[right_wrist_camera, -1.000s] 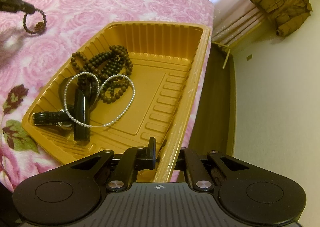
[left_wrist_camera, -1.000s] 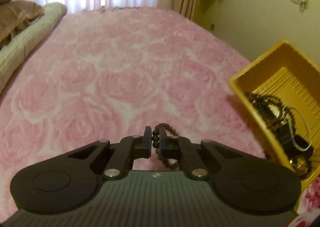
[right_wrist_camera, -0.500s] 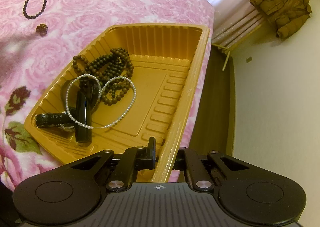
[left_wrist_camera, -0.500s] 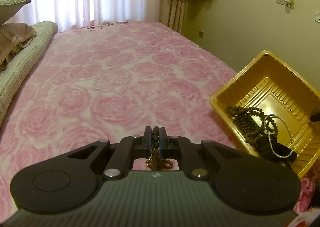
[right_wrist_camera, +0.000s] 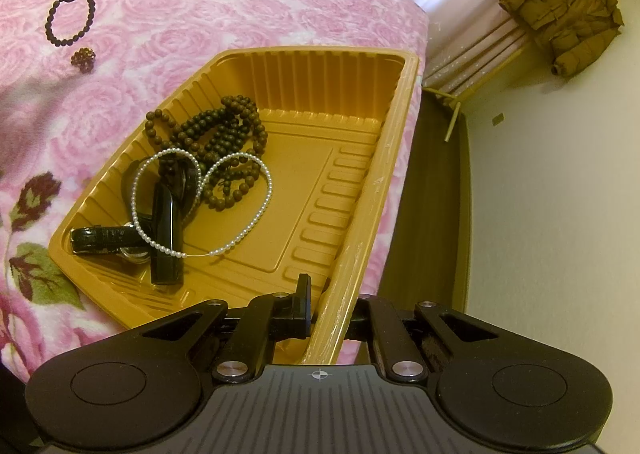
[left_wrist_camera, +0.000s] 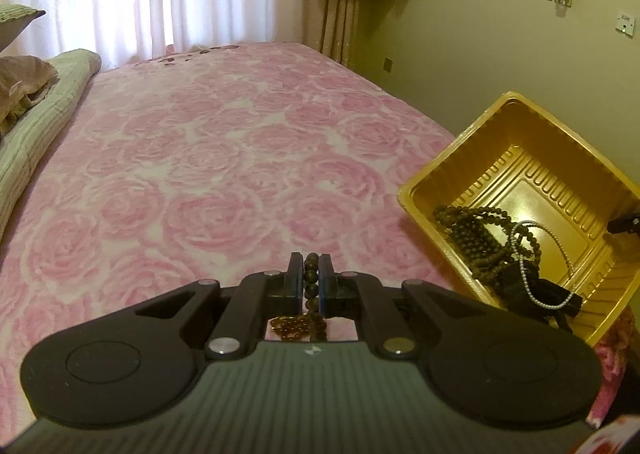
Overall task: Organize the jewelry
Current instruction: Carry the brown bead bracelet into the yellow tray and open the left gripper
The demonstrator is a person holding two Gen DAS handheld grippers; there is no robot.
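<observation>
- While the left gripper (left_wrist_camera: 311, 278) is pinching a dark wooden bead bracelet (right_wrist_camera: 68, 20) above the pink rose-patterned bedspread (left_wrist_camera: 208, 158), the loop is dangling limp and light.
- Right gripper (right_wrist_camera: 332, 306) is clamping the ribbed yellow plastic tray (right_wrist_camera: 404, 94) by its rim, steadying it.

Pink rose-print bedspread (left_wrist_camera: 224, 158); mustard-yellow ribbed tray (right_wrist_camera: 320, 82); dark brown bead bracelet (right_wrist_camera: 68, 20); white pearl strand (right_wrist_camera: 244, 170); amber bead cluster (right_wrist_camera: 83, 56).

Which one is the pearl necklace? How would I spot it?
Find the yellow ribbed plastic tray at the edge of the pink rose-patterned bedspread. In its nearer half, the white pearl necklace lies looped over dark brown wooden bead strands and black glossy watch straps. It is the only white strand.
</observation>
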